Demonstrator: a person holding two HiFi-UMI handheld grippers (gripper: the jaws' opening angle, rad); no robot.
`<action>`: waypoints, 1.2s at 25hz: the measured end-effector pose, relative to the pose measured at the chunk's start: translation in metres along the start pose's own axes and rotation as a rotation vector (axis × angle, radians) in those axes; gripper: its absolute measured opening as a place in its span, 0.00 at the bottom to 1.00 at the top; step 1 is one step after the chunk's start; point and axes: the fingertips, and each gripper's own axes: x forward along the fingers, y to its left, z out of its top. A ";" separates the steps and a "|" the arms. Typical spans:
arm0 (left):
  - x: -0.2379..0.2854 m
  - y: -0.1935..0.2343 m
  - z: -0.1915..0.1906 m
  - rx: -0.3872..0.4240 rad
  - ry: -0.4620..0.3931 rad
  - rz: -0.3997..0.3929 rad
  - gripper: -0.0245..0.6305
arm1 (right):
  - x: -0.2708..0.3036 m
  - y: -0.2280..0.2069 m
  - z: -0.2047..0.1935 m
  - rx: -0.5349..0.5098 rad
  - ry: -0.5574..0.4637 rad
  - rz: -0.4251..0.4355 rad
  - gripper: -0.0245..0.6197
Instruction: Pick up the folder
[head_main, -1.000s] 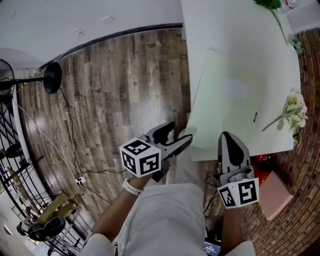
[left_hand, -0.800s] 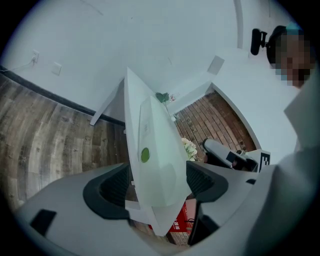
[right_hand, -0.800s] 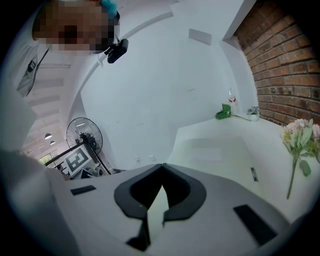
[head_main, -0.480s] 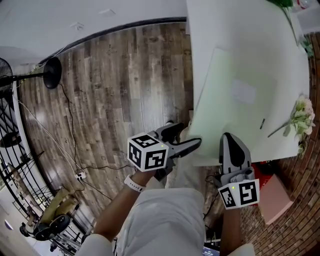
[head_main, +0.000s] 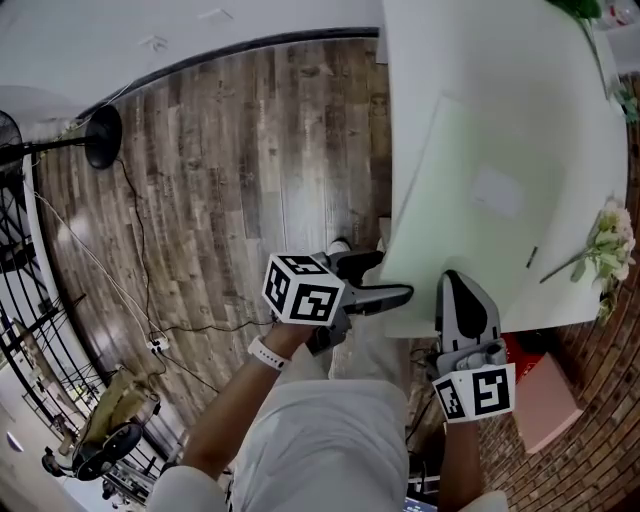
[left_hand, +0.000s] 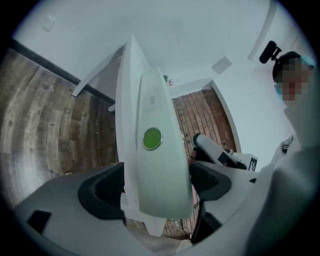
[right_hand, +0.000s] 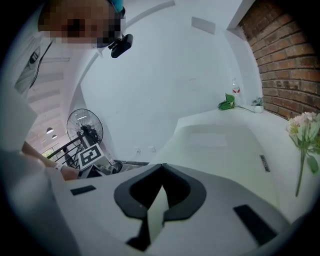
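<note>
Head view: the pale green folder (head_main: 490, 230) lies flat on the white table (head_main: 450, 50), with its near edge overhanging the table's front edge. The right gripper (head_main: 455, 280) sits at that near edge. The left gripper (head_main: 393, 276) is at the folder's near left corner, jaws spread. Artificial flowers (head_main: 610, 235) lie just beside the folder's far right side.

Left gripper view: the left gripper (left_hand: 155, 187) has its jaws apart, straddling the folder (left_hand: 155, 160), which shows its round green button (left_hand: 152, 138). The pads look close to the sheet, but no pinch is visible. Risk: if the lift starts before these jaws close, the corner slides out and the folder sags or swings on one hold.

Right gripper view: the right gripper (right_hand: 161, 185) has its jaws pressed together on a thin pale strip, likely the folder's (right_hand: 220, 145) near edge. Only a shallow bite shows, so the flexible cover could bend or slip free. Dragging the folder sideways could also sweep the flowers (right_hand: 305, 130) off the table (right_hand: 280, 190).
</note>
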 end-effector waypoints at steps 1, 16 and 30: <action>0.003 -0.001 0.000 0.001 0.010 -0.010 0.63 | 0.002 0.001 0.000 -0.010 0.003 0.001 0.05; 0.015 0.007 -0.006 -0.053 0.065 -0.036 0.64 | 0.010 0.001 0.000 -0.005 -0.001 -0.008 0.05; 0.004 0.006 -0.002 -0.107 0.022 -0.029 0.56 | -0.004 -0.003 -0.001 0.038 0.001 -0.032 0.05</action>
